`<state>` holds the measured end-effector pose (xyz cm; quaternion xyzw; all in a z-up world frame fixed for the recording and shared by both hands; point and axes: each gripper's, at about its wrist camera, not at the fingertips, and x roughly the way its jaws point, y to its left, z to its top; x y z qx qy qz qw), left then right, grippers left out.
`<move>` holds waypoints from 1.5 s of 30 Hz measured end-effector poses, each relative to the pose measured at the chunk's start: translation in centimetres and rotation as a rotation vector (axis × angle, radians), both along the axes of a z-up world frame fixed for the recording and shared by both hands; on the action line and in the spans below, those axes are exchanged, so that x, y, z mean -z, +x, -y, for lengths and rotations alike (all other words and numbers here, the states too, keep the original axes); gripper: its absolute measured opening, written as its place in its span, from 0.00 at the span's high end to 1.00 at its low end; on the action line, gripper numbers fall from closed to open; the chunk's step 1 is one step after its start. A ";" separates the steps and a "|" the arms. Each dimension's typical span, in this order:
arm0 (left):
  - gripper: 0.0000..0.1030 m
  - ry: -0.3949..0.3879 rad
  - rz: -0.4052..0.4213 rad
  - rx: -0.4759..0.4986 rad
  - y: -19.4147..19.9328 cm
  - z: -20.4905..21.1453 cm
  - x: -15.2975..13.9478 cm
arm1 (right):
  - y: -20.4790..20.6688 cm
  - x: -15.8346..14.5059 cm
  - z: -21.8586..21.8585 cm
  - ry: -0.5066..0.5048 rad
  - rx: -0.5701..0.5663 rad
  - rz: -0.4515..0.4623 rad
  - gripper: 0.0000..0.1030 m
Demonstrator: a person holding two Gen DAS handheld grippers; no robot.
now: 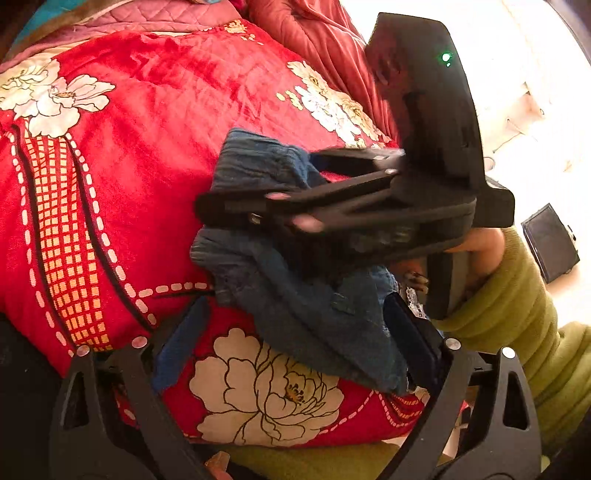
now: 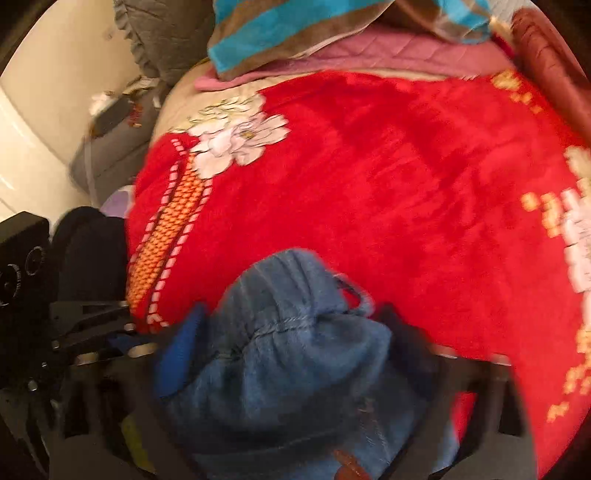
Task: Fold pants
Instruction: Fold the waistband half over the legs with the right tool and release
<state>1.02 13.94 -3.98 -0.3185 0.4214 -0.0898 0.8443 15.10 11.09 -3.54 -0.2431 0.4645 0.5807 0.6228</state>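
Note:
The blue denim pants (image 1: 314, 306) lie crumpled on the red blanket near its front edge. My left gripper (image 1: 295, 301) stands open around them: the blue pad (image 1: 181, 339) is clear of the cloth, while denim drapes against the other finger (image 1: 413, 332). My right gripper (image 1: 210, 210) reaches across from the right over the pants, held by a hand in a green sleeve (image 1: 517, 321). In the blurred right wrist view, a bunched part of the pants (image 2: 291, 343) fills the gap of my right gripper (image 2: 291, 314), touching both fingers.
A red blanket with white flowers (image 1: 147, 155) covers the bed. Pink quilted bedding (image 2: 369, 55) and a blue and brown striped cloth (image 2: 295, 26) lie at the far side. A grey pillow (image 2: 110, 162) and a pale wall are to the left. A black box (image 1: 550, 243) sits on the floor.

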 end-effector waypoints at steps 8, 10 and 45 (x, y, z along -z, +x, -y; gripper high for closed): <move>0.12 -0.032 0.027 -0.019 -0.1 -0.1 -0.7 | 1.1 -3.2 4.3 0.159 0.063 -0.050 0.66; 0.10 -0.015 0.028 -0.011 -0.2 0.4 -1.1 | 1.3 -4.2 5.9 0.208 0.085 -0.068 0.66; 0.10 0.202 0.235 0.361 2.0 15.4 -6.2 | 1.5 -3.3 33.3 0.377 0.783 -0.079 0.08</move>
